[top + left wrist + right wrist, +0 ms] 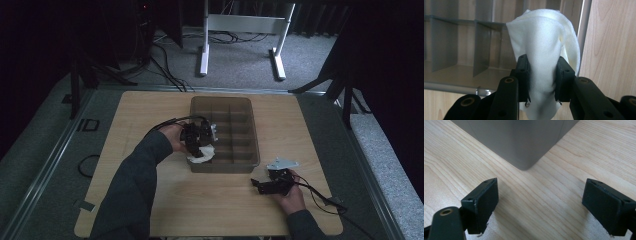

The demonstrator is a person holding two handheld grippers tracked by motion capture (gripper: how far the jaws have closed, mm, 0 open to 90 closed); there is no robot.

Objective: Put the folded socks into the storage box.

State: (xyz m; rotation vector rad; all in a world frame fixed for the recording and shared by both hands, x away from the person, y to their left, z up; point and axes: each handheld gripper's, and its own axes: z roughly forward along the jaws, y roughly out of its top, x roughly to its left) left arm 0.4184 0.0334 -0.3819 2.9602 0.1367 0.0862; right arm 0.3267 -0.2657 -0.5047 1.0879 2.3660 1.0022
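Note:
A white cloth (544, 47) is pinched between the jaws of my left gripper (541, 77), which is shut on it. In the high view the left gripper (197, 137) hangs over the near left corner of a grey divided bin (250, 127), and the white cloth (202, 153) droops over the bin's left rim. My right gripper (541, 205) stands open low over the bare wood, pointing at the bin's near corner (524, 150). In the high view the right gripper (270, 185) sits just in front of the bin's near right corner.
The bin's compartments (461, 50) have grey dividers inside. The wooden table (150, 115) has bare wood left of the bin. A white desk frame (240, 30) stands on the carpet beyond, among cables (165, 65). Dark metal rails edge the table.

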